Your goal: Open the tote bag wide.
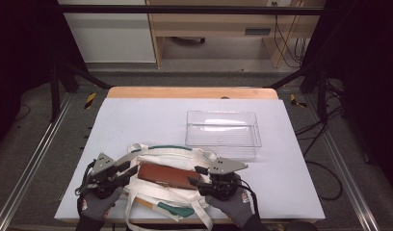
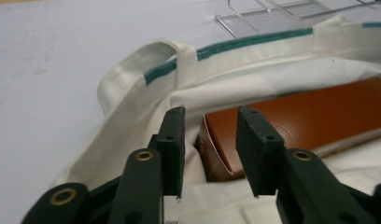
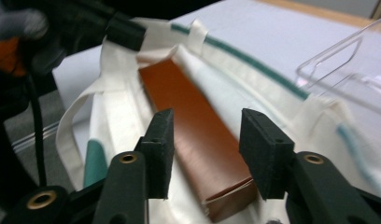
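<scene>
- The left gripper [image 1: 128, 169] is hanging released at one end of the brown box [image 1: 167, 175], jaws apart.
- The right gripper [image 1: 197, 176] is likewise standing open at the other end.
- The box is lying on the white bag [image 1: 185, 159], near the clear bin [image 1: 222, 129].

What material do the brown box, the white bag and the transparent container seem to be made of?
Brown box: probably cardboard, smooth with a slight sheen; folded flap at its end.
White bag: woven cloth, matte, creased, with green trim.
Transparent container: clear rigid plastic, glossy with reflections.
</scene>
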A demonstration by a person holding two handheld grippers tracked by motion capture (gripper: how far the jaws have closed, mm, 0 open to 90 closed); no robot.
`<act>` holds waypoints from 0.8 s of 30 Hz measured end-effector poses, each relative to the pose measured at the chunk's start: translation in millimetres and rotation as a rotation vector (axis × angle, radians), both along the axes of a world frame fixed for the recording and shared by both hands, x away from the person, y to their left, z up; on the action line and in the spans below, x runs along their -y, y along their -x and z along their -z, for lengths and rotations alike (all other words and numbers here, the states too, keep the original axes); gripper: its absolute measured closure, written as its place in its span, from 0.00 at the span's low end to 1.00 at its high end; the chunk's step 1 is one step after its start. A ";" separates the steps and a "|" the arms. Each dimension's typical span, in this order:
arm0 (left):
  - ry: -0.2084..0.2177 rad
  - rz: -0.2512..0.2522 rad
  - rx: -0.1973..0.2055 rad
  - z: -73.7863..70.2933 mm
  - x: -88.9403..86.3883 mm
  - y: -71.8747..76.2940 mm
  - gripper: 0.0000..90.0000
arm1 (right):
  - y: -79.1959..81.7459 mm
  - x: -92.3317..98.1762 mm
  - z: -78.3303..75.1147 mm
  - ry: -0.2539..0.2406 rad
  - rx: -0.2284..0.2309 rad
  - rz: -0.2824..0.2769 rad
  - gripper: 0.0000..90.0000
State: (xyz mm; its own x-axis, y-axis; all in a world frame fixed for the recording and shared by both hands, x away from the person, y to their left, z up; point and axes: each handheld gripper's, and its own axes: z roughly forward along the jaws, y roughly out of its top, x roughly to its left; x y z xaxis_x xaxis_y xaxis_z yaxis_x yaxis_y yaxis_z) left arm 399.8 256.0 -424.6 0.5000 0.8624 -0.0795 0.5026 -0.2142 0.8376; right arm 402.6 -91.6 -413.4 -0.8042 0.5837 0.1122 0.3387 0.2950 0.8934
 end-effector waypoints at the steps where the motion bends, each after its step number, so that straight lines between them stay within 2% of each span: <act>1: -0.003 0.003 0.001 0.2 -1.1 1.4 0.65 | -2.1 0.7 -1.4 -0.005 -0.003 0.009 0.57; 4: 0.010 -0.002 0.001 0.8 -4.3 3.1 0.61 | -7.5 0.9 -4.3 0.007 -0.033 0.011 0.51; 5: 0.015 -0.005 -0.002 1.4 -5.4 3.3 0.60 | -8.5 -0.4 -4.6 0.017 -0.042 0.008 0.46; 8: 0.010 -0.004 -0.019 4.4 -8.4 3.9 0.59 | -10.2 -6.3 -4.6 0.040 -0.050 -0.004 0.37; 14: -0.010 0.014 -0.049 11.7 -9.6 9.0 0.58 | -15.1 -23.2 -0.9 0.058 -0.069 -0.047 0.34; 19: -0.062 0.029 -0.053 16.0 -6.2 10.9 0.58 | -18.6 -36.9 3.9 0.089 -0.082 -0.077 0.33; 24: -0.058 0.029 -0.067 17.9 -7.8 10.2 0.56 | -25.3 -51.1 10.7 0.148 -0.090 -0.095 0.34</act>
